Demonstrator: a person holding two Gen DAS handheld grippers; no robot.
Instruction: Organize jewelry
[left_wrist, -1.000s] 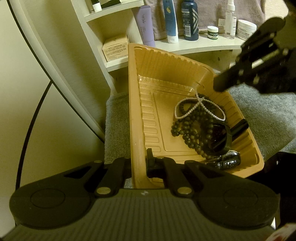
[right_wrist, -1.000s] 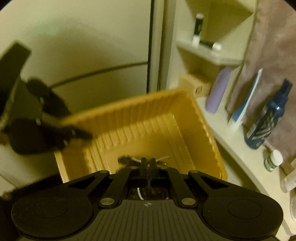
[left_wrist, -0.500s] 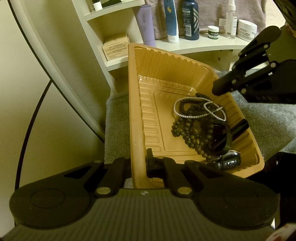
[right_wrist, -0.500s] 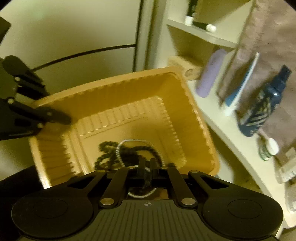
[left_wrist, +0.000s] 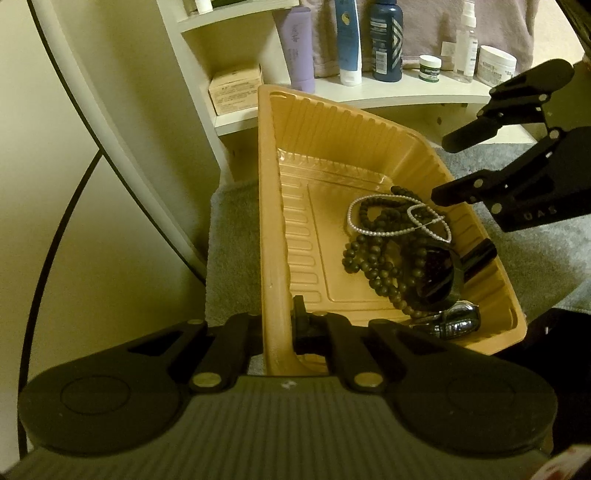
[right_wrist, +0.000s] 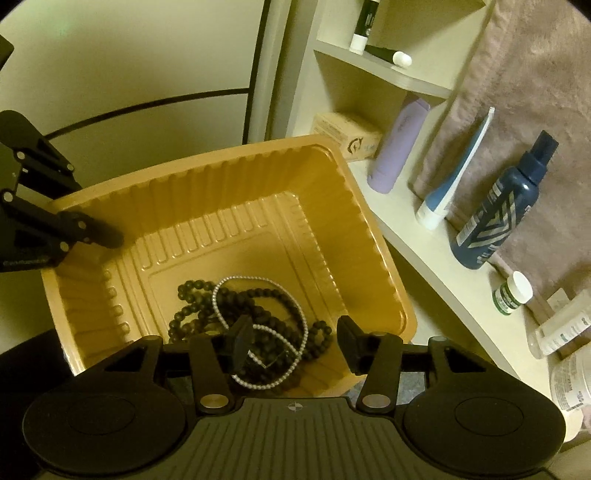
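Black hand-held gripper (left_wrist: 277, 325) w/ brass screws

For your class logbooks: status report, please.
Left hand-held gripper shut on tray rim. Right hand-held gripper just opened, pearl strand lying in tray. Nothing blocking.

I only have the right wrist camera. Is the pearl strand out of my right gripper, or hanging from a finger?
Observer: Out. From the left wrist view, the right gripper, whose jaws have just been opening, stands open above the tray with nothing between them. The pearl strand lies on the dark beads.
Operator: Is the left gripper holding the tray?
Observer: Yes, the left gripper is shut on the tray's side wall.
Operator: Anything hidden under my gripper?
Observer: A dark glossy piece and a silvery piece lie in the tray's corner.
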